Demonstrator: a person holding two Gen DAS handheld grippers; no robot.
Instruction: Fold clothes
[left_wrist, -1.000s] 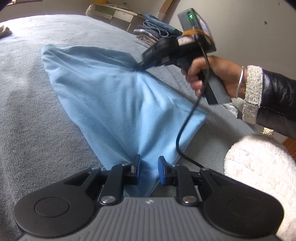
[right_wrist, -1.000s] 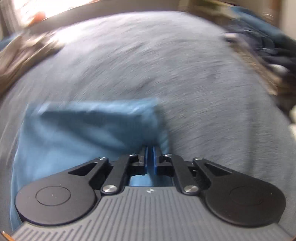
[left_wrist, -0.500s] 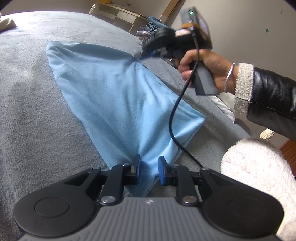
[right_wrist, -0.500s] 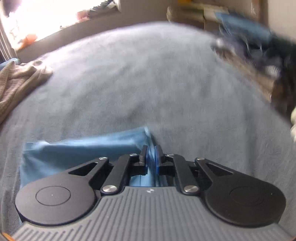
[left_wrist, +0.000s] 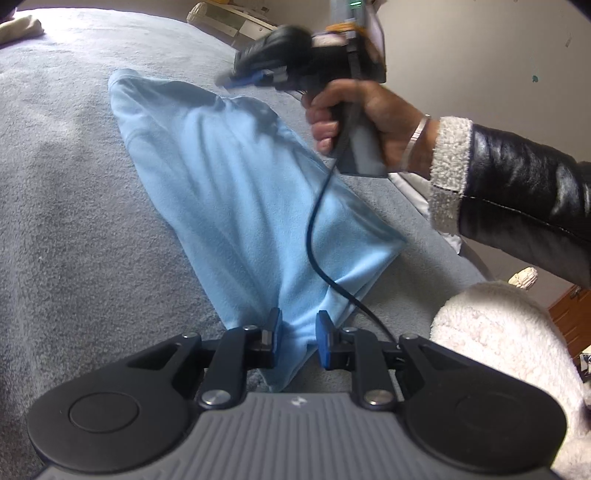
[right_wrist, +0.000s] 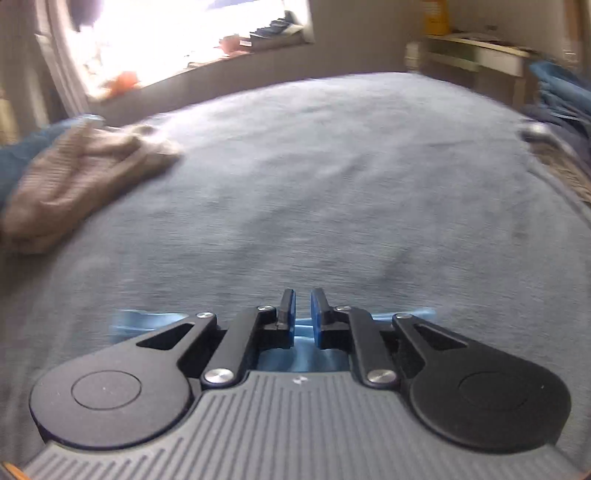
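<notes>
Grips the near corner of the light-blue garment (left_wrist: 236, 192) with the left tongs (left_wrist: 300, 332): narrow gap, cloth bunched between the blue pads and pinched there. Points those tongs forward and downward, low over the bed (left_wrist: 66, 221). Spreads the garment from that corner away across the grey bed cover, flat, widening toward the far end, far edge folded, a few long creases down the middle.

Opens the right tongs (right_wrist: 303, 314) at this moment: small gap between the pads, nothing pressed between them, only a strip of blue cloth showing below and behind. Carries them above the far right edge of the garment, clear of the cloth in the left wrist view, tips tilted down. Blurred in both views.

Wraps the right hand (left_wrist: 354, 122) around the grey handle, fingers curled at the front, wrist about level, forearm coming in from the right. Wears a thin bracelet (left_wrist: 417, 136) at the wrist, then a white fleecy cuff (left_wrist: 450, 173), then a shiny black sleeve (left_wrist: 517, 192). Trails a black cable (left_wrist: 314, 229) from the handle down across the garment to behind the left tongs.

Shows a white fluffy mass (left_wrist: 498, 332) at the near right, cannot tell what. Shows a crumpled beige garment (right_wrist: 74, 177) at the far left of the bed, well apart, under a bright window (right_wrist: 184, 37).
</notes>
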